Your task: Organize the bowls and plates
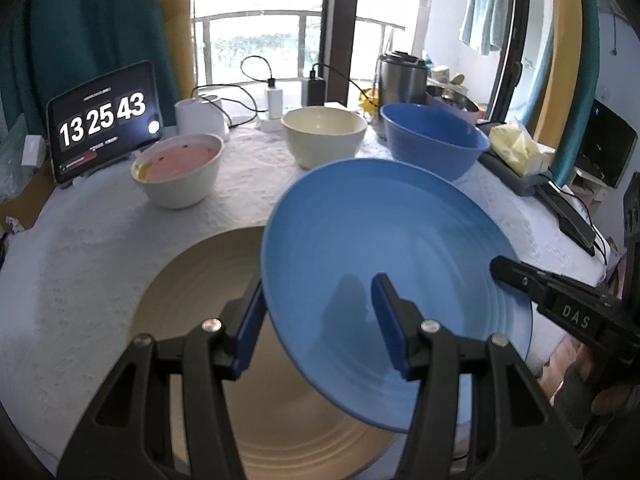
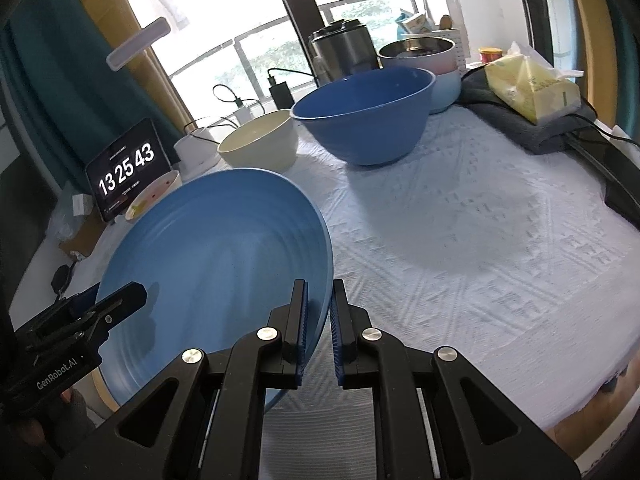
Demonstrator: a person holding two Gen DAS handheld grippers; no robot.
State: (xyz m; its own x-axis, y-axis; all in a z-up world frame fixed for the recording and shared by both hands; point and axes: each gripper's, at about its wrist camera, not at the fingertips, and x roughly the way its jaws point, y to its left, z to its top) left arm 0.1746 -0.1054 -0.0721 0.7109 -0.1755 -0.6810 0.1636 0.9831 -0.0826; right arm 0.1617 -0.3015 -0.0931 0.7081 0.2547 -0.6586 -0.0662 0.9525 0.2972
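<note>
A blue plate (image 1: 384, 248) hangs tilted in the air over a beige plate (image 1: 192, 300) that lies on the white tablecloth. My right gripper (image 2: 320, 282) is shut on the blue plate's (image 2: 208, 248) right rim. My left gripper (image 1: 318, 284) stands half open astride the opposite rim, one finger below the plate and the other above its face, casting a shadow on it. Behind stand a white bowl with a pink inside (image 1: 178, 170), a cream bowl (image 1: 324, 136) and a blue bowl (image 2: 364, 120).
A tablet showing a clock (image 1: 104, 120) leans at the back left. Chargers with cables (image 1: 274, 100), a steel pot (image 1: 400, 76) and a yellow tissue pack (image 2: 532, 88) on a grey cloth line the back and right. The table's front edge (image 2: 580, 404) is close on the right.
</note>
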